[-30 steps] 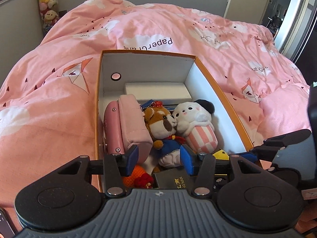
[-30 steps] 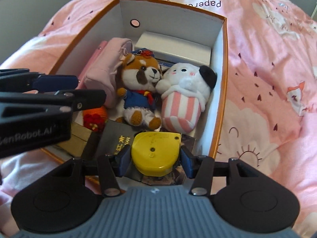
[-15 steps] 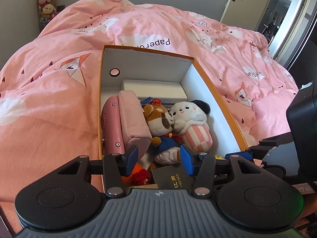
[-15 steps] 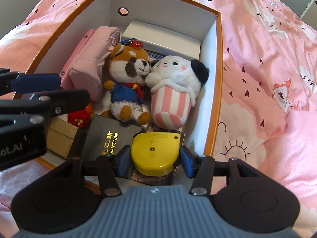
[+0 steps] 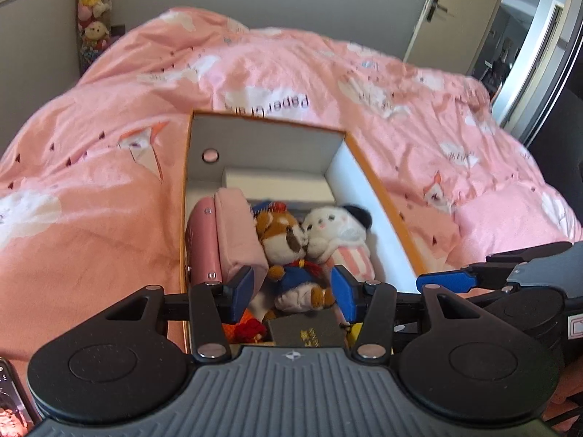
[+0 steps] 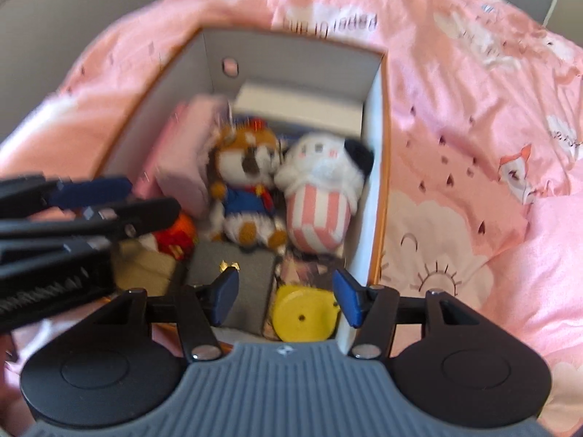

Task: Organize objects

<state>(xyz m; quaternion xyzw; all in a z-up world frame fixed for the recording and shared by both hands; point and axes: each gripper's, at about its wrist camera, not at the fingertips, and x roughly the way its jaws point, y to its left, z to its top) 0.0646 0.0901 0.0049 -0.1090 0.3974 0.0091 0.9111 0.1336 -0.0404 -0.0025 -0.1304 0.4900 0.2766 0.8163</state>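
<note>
An orange-rimmed cardboard box (image 5: 386, 204) (image 6: 382, 189) on the pink bed holds a brown plush (image 5: 288, 244) (image 6: 247, 182), a white striped plush (image 5: 342, 233) (image 6: 320, 196), a pink pouch (image 5: 237, 233), a dark booklet (image 6: 237, 273) and a yellow tape measure (image 6: 304, 318). The tape measure lies in the near right corner, below and between the blue pads of my right gripper (image 6: 286, 296), whose jaws are opening and no longer press it. My left gripper (image 5: 293, 293) hovers open over the box's near end with nothing between its pads.
A white inner box (image 5: 277, 184) sits at the far end, a red-orange toy (image 6: 175, 236) and a tan box (image 6: 145, 269) at the near left. Pink duvet (image 5: 91, 200) surrounds the box. Plush toys hang on the far wall (image 5: 93, 3); a door (image 5: 459, 18) stands far right.
The right gripper let go of the yellow tape measure, which now lies in the box, and rose. Both grippers pulled up and back from the box.
</note>
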